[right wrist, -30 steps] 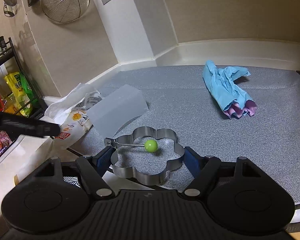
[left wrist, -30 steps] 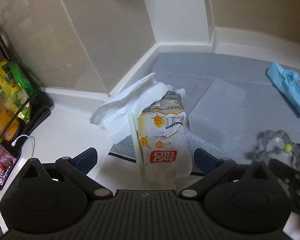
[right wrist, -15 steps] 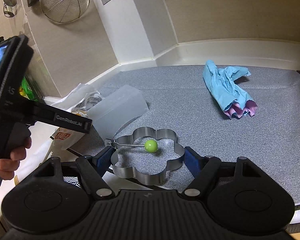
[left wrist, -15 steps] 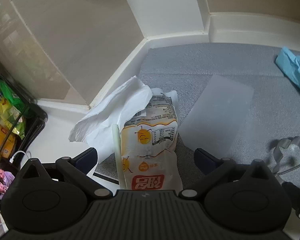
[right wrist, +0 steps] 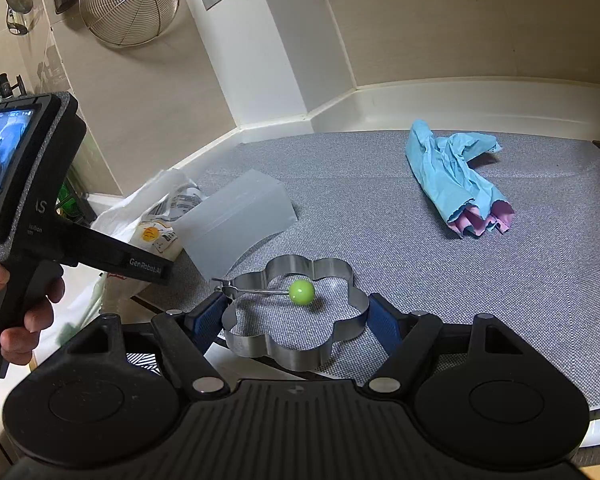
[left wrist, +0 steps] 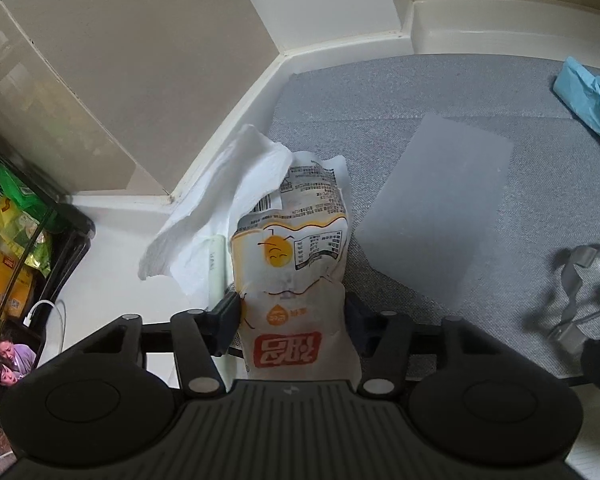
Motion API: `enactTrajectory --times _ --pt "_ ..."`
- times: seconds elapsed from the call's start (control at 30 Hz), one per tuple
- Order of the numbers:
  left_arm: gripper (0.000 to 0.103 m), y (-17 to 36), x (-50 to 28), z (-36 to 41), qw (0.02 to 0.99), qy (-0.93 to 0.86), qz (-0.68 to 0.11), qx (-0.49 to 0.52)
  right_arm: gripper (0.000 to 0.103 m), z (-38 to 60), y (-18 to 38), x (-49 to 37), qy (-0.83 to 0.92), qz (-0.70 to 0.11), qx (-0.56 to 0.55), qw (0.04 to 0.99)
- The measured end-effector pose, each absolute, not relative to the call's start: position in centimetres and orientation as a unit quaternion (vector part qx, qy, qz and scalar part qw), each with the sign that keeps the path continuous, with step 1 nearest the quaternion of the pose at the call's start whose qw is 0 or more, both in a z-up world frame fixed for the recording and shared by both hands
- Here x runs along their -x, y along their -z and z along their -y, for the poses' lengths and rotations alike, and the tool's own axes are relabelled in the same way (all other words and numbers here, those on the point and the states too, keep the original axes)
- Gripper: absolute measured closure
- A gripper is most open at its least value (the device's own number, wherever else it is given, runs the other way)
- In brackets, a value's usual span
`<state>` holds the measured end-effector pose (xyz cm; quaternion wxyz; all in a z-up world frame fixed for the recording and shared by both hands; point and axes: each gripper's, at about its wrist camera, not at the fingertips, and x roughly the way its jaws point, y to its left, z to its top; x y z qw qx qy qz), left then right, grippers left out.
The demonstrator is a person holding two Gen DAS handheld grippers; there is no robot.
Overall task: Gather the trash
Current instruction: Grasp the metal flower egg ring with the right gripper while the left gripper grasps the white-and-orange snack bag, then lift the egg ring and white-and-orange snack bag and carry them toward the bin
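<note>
A white and yellow food wrapper (left wrist: 292,280) lies at the left edge of the grey mat (left wrist: 380,92), partly on a crumpled white paper towel (left wrist: 220,216). My left gripper (left wrist: 290,316) points down over it. Its jaws are closing, with a pad against each side of the wrapper. In the right wrist view the wrapper (right wrist: 156,236) shows behind the left tool, which a hand (right wrist: 24,320) holds. My right gripper (right wrist: 294,320) is shut on a flower-shaped metal ring (right wrist: 340,272) with a green ball (right wrist: 302,292) on its wire.
A translucent plastic sheet (right wrist: 236,224) lies next to the wrapper. A crumpled blue and pink paper (right wrist: 448,172) sits at the back right of the mat. A black rack of packets (left wrist: 8,232) stands at the left. A wire strainer (right wrist: 130,0) hangs on the wall.
The left gripper came forward and down over the wrapper, and its jaws narrowed from wide open onto the wrapper's sides. The right gripper and the ring stayed still.
</note>
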<state>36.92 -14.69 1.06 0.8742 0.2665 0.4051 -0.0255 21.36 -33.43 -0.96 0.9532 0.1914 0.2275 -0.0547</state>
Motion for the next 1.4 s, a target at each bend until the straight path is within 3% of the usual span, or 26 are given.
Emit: enactTrajectory --times 0.13,0.63,1.17,1.4 --pt "0.054 -2.3 -35.6 14.4 0.889 0.029 -0.376 -0.261 0.026 33.7 1.0 -21.2 0.061 -0.221 -0.200 0.953" --pt "0.054 -10.1 -25.7 8.0 0.933 0.086 -0.331 -0.112 0.026 33.7 0.1 -20.1 0.045 -0.168 -0.203 0.964" --pt "0.054 -7.4 -8.4 -0.5 0.936 0.041 -0.346 -0.053 0.026 32.7 -0.5 -18.6 0.031 -0.132 -0.180 0.974" --pt "0.054 -5.8 -3.2 -2.1 0.934 0.016 -0.351 -0.069 0.026 30.0 -2.4 -11.9 0.040 -0.103 -0.155 0.982"
